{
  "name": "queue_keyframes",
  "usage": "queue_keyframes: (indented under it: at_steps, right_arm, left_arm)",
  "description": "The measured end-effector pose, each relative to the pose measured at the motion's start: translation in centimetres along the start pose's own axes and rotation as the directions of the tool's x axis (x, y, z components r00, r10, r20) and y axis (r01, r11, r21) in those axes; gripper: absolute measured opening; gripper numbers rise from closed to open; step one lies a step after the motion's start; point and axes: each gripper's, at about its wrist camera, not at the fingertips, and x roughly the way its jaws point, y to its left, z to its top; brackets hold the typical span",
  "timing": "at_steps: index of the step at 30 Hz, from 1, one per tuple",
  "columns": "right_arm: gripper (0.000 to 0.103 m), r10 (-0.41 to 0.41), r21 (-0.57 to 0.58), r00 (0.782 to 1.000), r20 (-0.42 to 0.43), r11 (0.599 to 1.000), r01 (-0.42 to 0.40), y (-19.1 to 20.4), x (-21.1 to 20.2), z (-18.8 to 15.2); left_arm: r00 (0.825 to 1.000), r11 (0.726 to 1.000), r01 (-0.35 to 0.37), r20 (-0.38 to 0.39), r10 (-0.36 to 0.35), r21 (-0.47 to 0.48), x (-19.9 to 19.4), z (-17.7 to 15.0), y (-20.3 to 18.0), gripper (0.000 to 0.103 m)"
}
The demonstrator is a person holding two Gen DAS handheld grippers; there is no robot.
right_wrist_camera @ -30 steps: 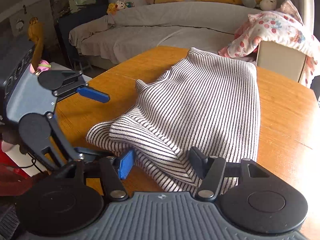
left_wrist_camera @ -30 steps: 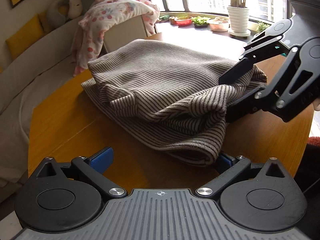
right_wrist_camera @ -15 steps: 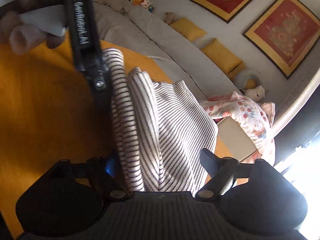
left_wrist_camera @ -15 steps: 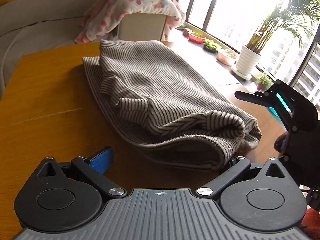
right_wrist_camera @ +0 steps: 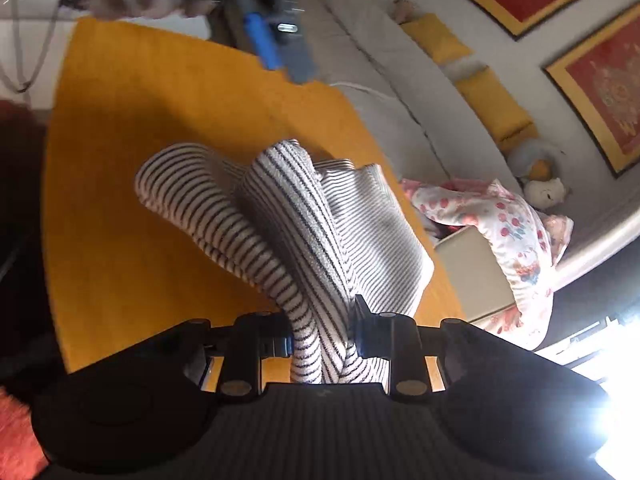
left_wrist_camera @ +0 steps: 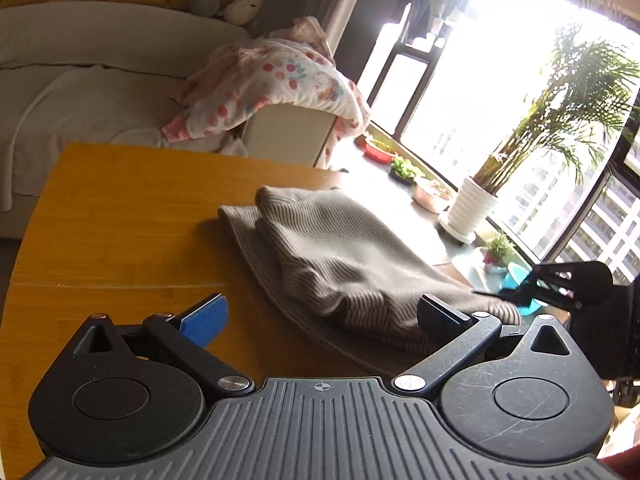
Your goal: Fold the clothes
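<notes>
- Left wrist view: the left gripper (left_wrist_camera: 320, 316) stands spread wide, its 2 fingers well apart; the blue-padded finger (left_wrist_camera: 205, 320) is over bare wood and nothing is pinched between the pair.
- Its other finger (left_wrist_camera: 444, 314) lies against the near edge of the striped garment (left_wrist_camera: 340, 256); whether it actually presses the cloth cannot be told.
- The striped garment lies bunched in a loose heap on the wooden table (left_wrist_camera: 120, 220), toward the window side.
- At the far right edge the right gripper (left_wrist_camera: 520, 292) shows at the garment's corner; it is backlit, and its grip cannot be read from this view.
- Beyond the table: a floral blanket (left_wrist_camera: 276, 84) draped over a pale box, and a potted palm (left_wrist_camera: 472, 208) on the sill.
- Right wrist view: the right gripper (right_wrist_camera: 322, 340) has its 2 fingers drawn close and is closing, with a thick rolled fold of the striped garment (right_wrist_camera: 288, 216) pinched between them.
- From that pinch the cloth runs in 2 ridges away to the wooden table (right_wrist_camera: 120, 128), where the rest lies.
- The left gripper (right_wrist_camera: 264, 40) appears at the top, blurred; its opening cannot be told here.
</notes>
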Motion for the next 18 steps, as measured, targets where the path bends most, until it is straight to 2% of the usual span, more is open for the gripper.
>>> queue_keyframes:
  at_steps: [2, 5, 6, 9, 12, 14, 18]
  right_arm:
    - [0.025, 0.043, -0.034, 0.999, -0.019, 0.998, -0.044, 0.5, -2.2, 0.2]
    - [0.025, 0.066, -0.124, 0.998, -0.013, 0.990, -0.067, -0.2, -5.5, 0.9]
    - [0.025, 0.072, -0.156, 0.997, -0.010, 0.985, -0.072, -0.8, -6.5, 1.3]
    - [0.026, 0.085, -0.224, 0.996, 0.020, 0.971, -0.078, -3.4, -7.0, 2.5]
    - [0.026, 0.133, -0.263, 0.989, 0.063, 0.958, -0.112, -5.6, -5.2, 3.3]
    - [0.028, 0.185, -0.290, 0.979, 0.080, 0.945, -0.154, -6.8, -3.2, 3.9]
    - [0.030, 0.295, -0.282, 0.950, 0.099, 0.924, -0.258, -8.8, 2.4, 5.3]
  left_arm:
    - [0.999, 0.998, 0.049, 0.008, -0.049, -0.027, 1.4, 1.1, -0.1, 0.098]
    - [0.987, 0.984, 0.159, -0.006, -0.160, -0.076, 5.1, 2.8, -0.2, 0.078]
    - [0.980, 0.976, 0.193, -0.025, -0.196, -0.106, 6.8, 3.3, -0.1, 0.074]
    - [0.966, 0.960, 0.217, -0.106, -0.238, -0.178, 11.5, 3.8, 0.9, 0.061]
    - [0.951, 0.956, 0.182, -0.204, -0.230, -0.232, 15.2, 3.2, 2.3, 0.055]
    - [0.944, 0.943, 0.203, -0.203, -0.260, -0.265, 16.0, 2.9, 3.5, 0.051]
    - [0.924, 0.886, 0.241, -0.187, -0.334, -0.395, 16.4, 3.0, 6.2, 0.041]
